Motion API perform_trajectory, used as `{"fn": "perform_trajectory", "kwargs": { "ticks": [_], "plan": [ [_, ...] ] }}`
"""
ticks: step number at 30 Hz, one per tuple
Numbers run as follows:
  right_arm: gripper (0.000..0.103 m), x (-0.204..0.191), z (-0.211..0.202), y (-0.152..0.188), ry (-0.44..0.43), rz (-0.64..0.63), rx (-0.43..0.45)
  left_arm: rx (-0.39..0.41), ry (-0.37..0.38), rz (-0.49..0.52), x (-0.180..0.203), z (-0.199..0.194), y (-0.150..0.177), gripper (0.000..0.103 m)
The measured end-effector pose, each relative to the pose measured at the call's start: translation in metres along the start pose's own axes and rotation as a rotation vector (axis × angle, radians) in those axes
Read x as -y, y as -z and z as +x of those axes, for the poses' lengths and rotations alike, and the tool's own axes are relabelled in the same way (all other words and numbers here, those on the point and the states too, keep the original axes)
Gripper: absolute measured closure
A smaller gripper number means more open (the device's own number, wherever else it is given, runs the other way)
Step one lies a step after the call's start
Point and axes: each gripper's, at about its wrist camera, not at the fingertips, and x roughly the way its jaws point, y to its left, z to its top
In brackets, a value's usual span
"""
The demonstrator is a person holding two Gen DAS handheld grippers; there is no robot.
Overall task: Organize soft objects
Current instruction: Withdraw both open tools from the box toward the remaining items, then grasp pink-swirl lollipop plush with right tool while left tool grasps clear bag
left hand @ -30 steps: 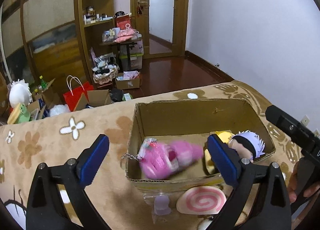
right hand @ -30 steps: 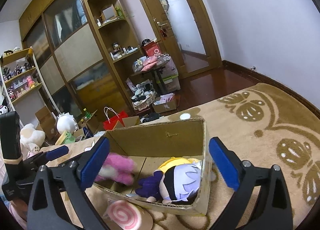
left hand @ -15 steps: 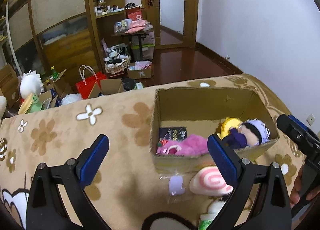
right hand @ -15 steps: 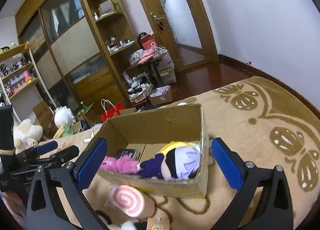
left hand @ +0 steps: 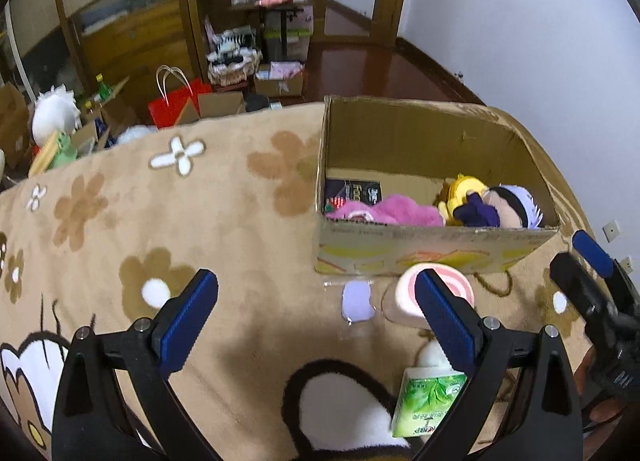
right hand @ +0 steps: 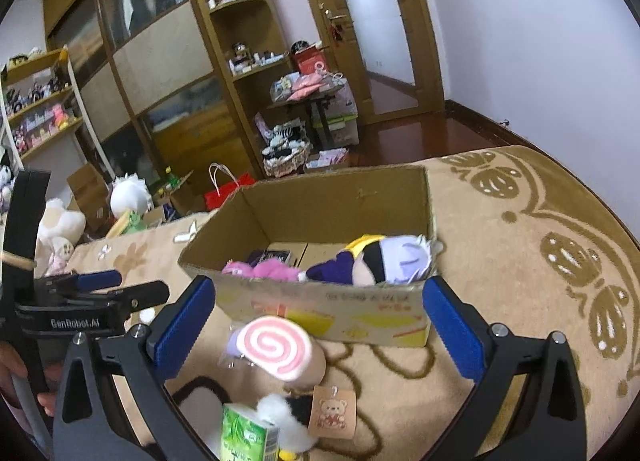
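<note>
Now swirl plush (right hand: 276, 347) btwn open right gripper (right hand: 318, 325) pads

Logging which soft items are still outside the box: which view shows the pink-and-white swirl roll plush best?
The right wrist view: the pink-and-white swirl roll plush lies unobstructed in front of the cardboard box, its spiral face and cream side showing. In the left wrist view, one blue pad of the open left gripper hides part of it.
</note>
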Motion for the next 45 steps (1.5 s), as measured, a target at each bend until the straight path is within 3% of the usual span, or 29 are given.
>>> {"fn": "perform_trajectory", "kwargs": {
  "ticks": [18, 32, 37, 39, 42, 45],
  "plan": [
    [0.0, -0.018, 0.058, 0.034, -0.005, -0.102, -0.171, -0.212, 0.006, -0.081, -0.014, 0.071, 0.003, 0.005],
    [0.0, -0.014, 0.093, 0.045, -0.046, -0.096, -0.28, -0.308, 0.02, -0.108, -0.008, 0.11, 0.002, 0.006],
    [0.023, -0.023, 0.105, 0.052, -0.084, -0.148, -0.334, -0.333, 0.041, -0.116, -0.007, 0.119, 0.003, 0.006],
    [0.044, -0.027, 0.108, 0.054, -0.109, -0.158, -0.348, -0.339, 0.047, -0.118, -0.006, 0.122, 0.003, 0.006],
    [0.058, -0.032, 0.107, 0.055, -0.094, -0.203, -0.349, -0.347, 0.064, -0.124, -0.004, 0.125, 0.004, 0.006],
    [0.061, -0.03, 0.105, 0.055, -0.089, -0.201, -0.356, -0.352, 0.075, -0.132, -0.002, 0.128, 0.006, 0.006]
  ]
}}
